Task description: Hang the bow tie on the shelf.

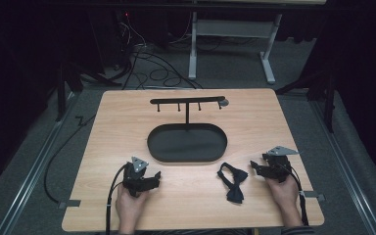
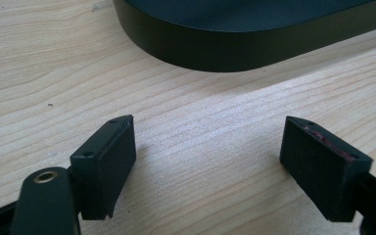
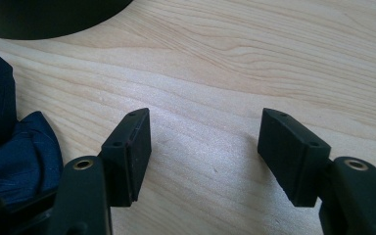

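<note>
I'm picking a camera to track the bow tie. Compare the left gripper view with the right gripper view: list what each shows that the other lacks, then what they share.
Left gripper view alone: the left gripper, jaws open over bare wood. Right gripper view alone: the right gripper, jaws open, and the dark blue bow tie lying beside its left jaw, not between the jaws. Shared: the black tray at the top edge and the wooden table.
</note>
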### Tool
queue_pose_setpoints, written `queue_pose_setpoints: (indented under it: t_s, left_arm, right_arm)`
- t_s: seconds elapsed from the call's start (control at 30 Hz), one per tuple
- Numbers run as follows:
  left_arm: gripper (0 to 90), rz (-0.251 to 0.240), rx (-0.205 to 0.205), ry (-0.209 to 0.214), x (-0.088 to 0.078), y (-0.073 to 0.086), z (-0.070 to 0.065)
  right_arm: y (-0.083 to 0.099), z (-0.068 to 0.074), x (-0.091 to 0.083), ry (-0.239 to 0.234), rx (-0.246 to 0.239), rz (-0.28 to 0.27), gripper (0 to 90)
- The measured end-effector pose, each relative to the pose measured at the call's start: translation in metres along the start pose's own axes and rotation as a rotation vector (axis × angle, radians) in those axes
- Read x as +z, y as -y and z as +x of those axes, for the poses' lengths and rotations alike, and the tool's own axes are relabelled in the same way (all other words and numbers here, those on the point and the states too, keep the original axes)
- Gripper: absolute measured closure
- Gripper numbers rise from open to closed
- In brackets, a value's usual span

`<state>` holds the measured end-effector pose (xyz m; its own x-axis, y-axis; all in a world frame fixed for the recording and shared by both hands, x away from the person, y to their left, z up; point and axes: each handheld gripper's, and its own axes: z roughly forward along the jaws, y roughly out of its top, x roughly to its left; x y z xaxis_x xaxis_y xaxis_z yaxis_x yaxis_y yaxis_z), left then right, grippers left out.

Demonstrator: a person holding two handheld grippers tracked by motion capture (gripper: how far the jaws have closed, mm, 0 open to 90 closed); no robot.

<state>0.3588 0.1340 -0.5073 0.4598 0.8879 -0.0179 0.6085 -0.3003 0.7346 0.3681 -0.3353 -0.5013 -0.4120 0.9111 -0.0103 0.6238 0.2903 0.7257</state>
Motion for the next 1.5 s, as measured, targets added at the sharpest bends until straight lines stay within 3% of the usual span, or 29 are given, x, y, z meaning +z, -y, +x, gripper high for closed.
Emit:
queue_pose_setpoints:
  t_s: [0.87, 1.07, 1.5]
  left_arm:
    - [21.5, 0.001, 0.0, 0.0, 0.0, 0.0, 0.0]
    - [21.5, 0.001, -0.001, 0.0, 0.0, 0.0, 0.0]
    - [21.5, -0.001, -0.001, 0.0, 0.0, 0.0, 0.0]
  right_arm:
    - [0.0, -0.001, 0.0, -0.005, 0.005, -0.001, 39.1]
    - [0.0, -0.001, -0.001, -0.019, 0.052, -0.015, 43.5]
    - [-0.003, 0.002, -0.017, -0.063, 0.065, -0.061, 50.4]
